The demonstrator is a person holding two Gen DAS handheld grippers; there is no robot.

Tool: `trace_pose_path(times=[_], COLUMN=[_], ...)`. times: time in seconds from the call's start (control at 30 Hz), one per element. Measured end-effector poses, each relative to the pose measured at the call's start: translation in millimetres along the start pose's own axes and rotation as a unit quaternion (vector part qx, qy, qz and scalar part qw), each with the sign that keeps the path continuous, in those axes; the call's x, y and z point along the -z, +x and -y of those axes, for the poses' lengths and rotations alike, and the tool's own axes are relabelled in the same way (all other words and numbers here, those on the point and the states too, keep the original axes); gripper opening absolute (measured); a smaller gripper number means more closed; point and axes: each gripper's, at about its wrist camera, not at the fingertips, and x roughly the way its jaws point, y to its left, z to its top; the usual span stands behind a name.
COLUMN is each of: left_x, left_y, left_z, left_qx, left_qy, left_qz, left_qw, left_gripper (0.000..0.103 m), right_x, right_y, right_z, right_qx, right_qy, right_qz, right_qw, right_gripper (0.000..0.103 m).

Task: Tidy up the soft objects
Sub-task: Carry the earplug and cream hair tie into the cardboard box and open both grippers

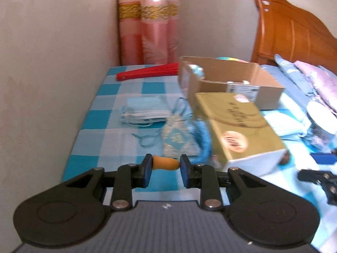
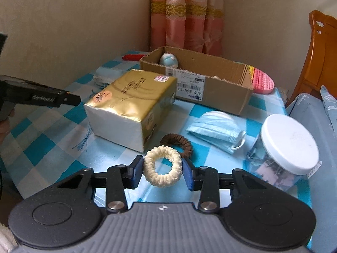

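Left claw: clamped on small orange item.
Right claw: gripping cream scrunchie, just above worktop.
Worktop: blue-checked cloth, masks, gold tissue pack.
Beyond: cardboard box, pink curtain, beige walls.

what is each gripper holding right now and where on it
The left gripper pinches a small orange rubbery piece end to end. The right gripper clamps a cream scrunchie across its outer sides.
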Motion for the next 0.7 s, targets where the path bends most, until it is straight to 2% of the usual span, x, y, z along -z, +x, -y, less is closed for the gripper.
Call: trace_pose_path(times=[0.2, 0.37, 0.7], left_x=[-7, -15, -18], left_y=[-19, -25, -29], left_z=[19, 28, 42], left_qx=[0.034, 0.057, 0.073], left_qy=[0.015, 0.022, 0.032], left_qz=[0.005, 0.012, 0.011], left_qw=[0.9993, 0.9981, 0.9968], left_gripper=[0.026, 0.026, 0.026], right_x=[-13, -38, -111], right_y=[-11, -16, 21], right_z=[17, 36, 83], right_qx=[0.007, 0.021, 0.056], right_qy=[-0.008, -0.011, -0.006], right_qz=[0.009, 0.03, 0.045], right_qw=[1.0, 0.999, 0.997], right_gripper=[0.045, 0.045, 0.045])
